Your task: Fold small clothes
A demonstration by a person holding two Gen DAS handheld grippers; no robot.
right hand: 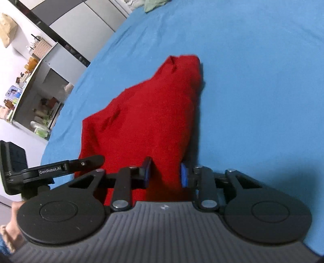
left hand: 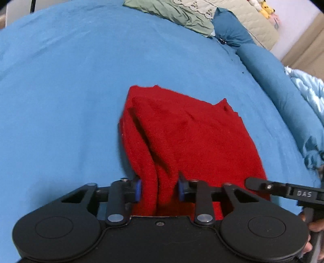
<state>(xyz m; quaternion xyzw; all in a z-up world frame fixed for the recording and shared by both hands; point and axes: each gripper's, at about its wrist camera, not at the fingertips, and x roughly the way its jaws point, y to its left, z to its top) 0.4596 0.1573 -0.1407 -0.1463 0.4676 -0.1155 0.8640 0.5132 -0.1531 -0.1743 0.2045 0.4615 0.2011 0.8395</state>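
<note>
The left tongs (left hand: 159, 189) have red cloth bunched between their two blue pads, and the pads press on it from both sides. The right tongs (right hand: 166, 174) pinch the red cloth (left hand: 182, 131) the same way. So each pair of tongs is closed on a near corner or edge of the same cloth. I think they hold it like this so they can lift the near side and lay it over the far side to make a fold.

The red cloth starts right at the tips of the tongs and runs away in front of them. Its far end rests on the blue bed sheet (left hand: 60, 101). It looks fuzzy and soft, like a small sweater, and it is already doubled up in thick layers, so the fold seems partly done. The two pairs of tongs sit close together, side by side, which keeps the edge even.

The bed sheet is smooth and flat all around the cloth. Far ahead of the left tongs lie a green pillow (left hand: 178, 14) and a blue bolster (left hand: 232, 30). Off to the left of the right tongs stands a shelf (right hand: 34, 85) full of small things, by a white wall.
</note>
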